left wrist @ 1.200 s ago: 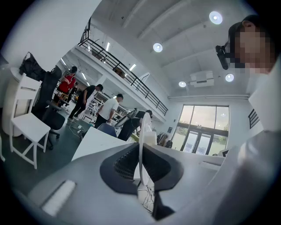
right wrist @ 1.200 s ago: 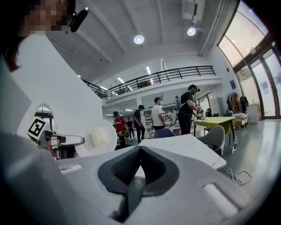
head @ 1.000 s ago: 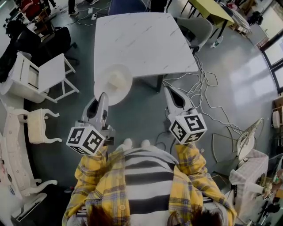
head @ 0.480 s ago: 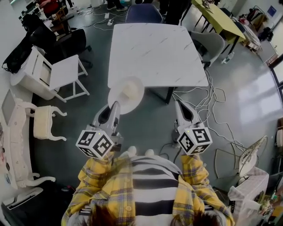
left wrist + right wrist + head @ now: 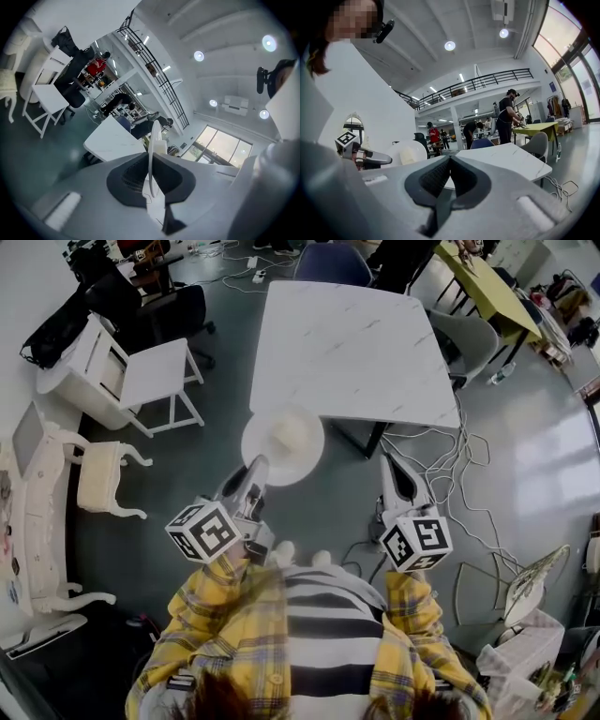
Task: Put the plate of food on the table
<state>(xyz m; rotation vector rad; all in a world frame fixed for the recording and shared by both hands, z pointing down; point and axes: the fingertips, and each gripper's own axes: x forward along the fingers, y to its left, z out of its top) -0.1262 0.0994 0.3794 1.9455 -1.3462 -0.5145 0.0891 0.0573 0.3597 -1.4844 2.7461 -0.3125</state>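
The left gripper [image 5: 255, 474] is clenched on the near rim of the white plate [image 5: 281, 451]; in the left gripper view the rim runs edge-on between the two jaws, with both pads pressed against it. The plate carries a pale block of food [image 5: 292, 431] near its centre. In the head view the plate is carried off the floor at the near edge of the white marble-patterned table [image 5: 352, 343]; its far rim overlaps that edge, and its near part lies over the grey floor [image 5: 309, 507]. Whether the plate touches the tabletop cannot be determined from any view. The right gripper [image 5: 390, 468] is clenched with nothing in it: in the right gripper view its jaws meet along one line with no object between them. It is held to the right of the plate, apart from it, and points toward the table. The right gripper view shows the plate and the left gripper at its left side and the tabletop ahead. A person in yellow plaid sleeves [image 5: 202, 615] holds both grippers. Cables [image 5: 441, 451] lie on the floor beside the table's right leg. A white chair [image 5: 155, 376] stands to the left of the table.
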